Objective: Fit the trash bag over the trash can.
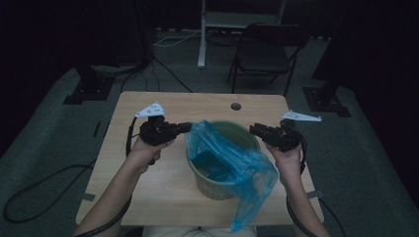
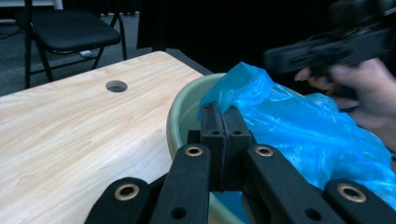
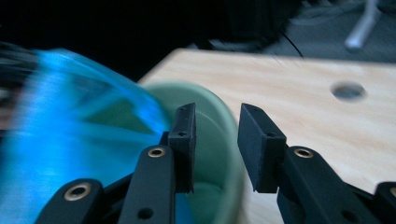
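Left gripper (image 2: 223, 122) pinches the blue bag (image 1: 232, 160) at the green bin's (image 1: 212, 187) rim — right gripper (image 3: 215, 135) gapes, empty.

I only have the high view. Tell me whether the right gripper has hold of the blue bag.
Observer: No. In the right gripper view the right gripper stands open, nothing between its jaws; the green bin shows beyond the gap.
Operator: Now report the left one's jaws.
Observer: In the left gripper view the left gripper is shut, pads pressed together at the edge of the blue bag, just above the bin's rim.
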